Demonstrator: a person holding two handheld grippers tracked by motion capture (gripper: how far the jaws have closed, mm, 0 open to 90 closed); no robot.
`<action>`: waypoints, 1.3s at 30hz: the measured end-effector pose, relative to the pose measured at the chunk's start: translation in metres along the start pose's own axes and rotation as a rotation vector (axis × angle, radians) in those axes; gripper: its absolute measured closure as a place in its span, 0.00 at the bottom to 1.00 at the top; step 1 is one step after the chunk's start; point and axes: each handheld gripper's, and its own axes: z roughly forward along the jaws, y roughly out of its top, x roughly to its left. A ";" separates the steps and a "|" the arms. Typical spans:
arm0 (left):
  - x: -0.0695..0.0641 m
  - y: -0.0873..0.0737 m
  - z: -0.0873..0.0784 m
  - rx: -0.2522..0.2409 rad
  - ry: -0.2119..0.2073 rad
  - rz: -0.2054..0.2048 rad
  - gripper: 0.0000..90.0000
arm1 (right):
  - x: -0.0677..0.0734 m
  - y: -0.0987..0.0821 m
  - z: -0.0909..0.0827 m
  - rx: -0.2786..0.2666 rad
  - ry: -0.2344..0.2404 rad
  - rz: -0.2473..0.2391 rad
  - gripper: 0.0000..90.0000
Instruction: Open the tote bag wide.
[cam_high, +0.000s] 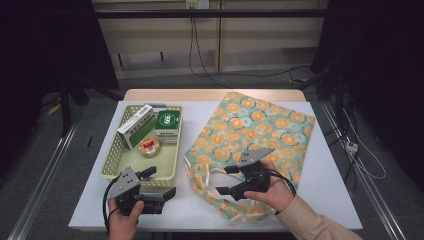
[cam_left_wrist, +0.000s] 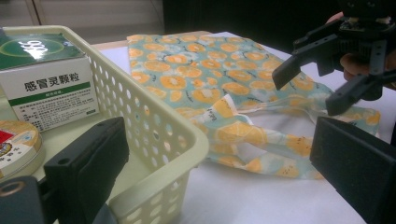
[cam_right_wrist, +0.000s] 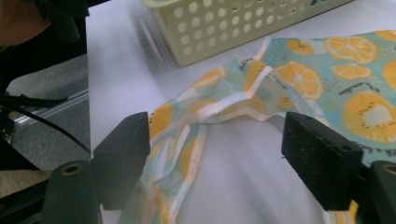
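A white table (cam_high: 320, 200) stands in a dim room, with grey floor, dark curtains at the sides and cables trailing along the far wall. On the table's left half sits a pale yellow perforated plastic basket (cam_high: 172, 167). Inside it, at the far end, lie two medicine boxes — a white and green one (cam_high: 135, 126) tilted on its side, and a green-topped one (cam_high: 167, 125) with Chinese print on its white face. Just in front of them is a small round tin (cam_high: 149, 146) with a red and cream lid.

To the right of the basket, a tote bag (cam_high: 255, 130) printed with orange slices on light teal lies flat, its handles (cam_high: 207, 185) turned toward the person's edge of the table.

The left gripper (cam_high: 152, 185), held in the person's left hand (cam_high: 122, 220), rests at the basket's near right corner. Its jaws stand wide apart, one over the inside of the basket and one outside it, so the basket wall runs between them; the pads do not seem to press on it, though the view there is close and partly blocked.

The right gripper (cam_high: 227, 180), in the right hand (cam_high: 275, 192), hovers over the bag's handles. Its jaws are spread wide — a fabric handle loop (cam_right_wrist: 224, 109) lies on the table beyond them, with nothing clamped.
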 end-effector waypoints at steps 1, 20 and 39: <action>0.000 0.000 0.000 -0.001 0.000 -0.001 0.05 | 0.001 0.000 0.001 0.006 0.006 -0.001 0.23; 0.000 -0.001 0.001 0.004 -0.002 -0.001 0.05 | 0.020 -0.007 0.021 0.082 0.043 -0.068 0.49; 0.001 -0.001 0.001 0.004 0.002 -0.005 0.05 | -0.005 -0.007 0.002 0.050 0.102 -0.007 1.00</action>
